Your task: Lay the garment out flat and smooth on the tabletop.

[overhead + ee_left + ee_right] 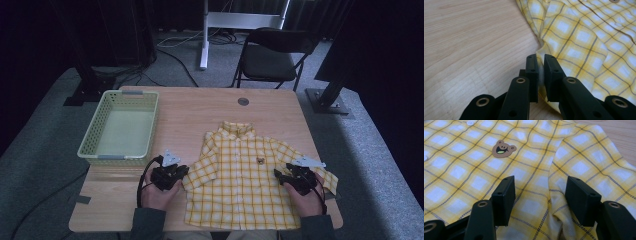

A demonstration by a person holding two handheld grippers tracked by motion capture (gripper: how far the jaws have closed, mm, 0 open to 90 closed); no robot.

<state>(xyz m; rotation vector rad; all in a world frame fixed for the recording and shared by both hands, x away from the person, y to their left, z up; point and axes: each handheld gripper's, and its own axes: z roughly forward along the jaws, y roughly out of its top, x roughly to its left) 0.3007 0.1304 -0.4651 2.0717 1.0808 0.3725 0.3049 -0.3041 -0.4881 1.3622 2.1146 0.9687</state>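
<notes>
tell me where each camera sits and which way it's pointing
High view: above the person's side of the table, looking forward and down; both hands, left gripper and right gripper show.
Left gripper view: rides the left gripper, jaws nearly closed on the yellow shirt sleeve edge.
Right gripper view: rides the right gripper, jaws wide over the shirt, near the bear patch.
All three share the shirt.

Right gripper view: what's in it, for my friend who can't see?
Two open black jaws of the right gripper sit over a yellow checked shirt with a brown bear patch. Wooden table shows top right.
</notes>
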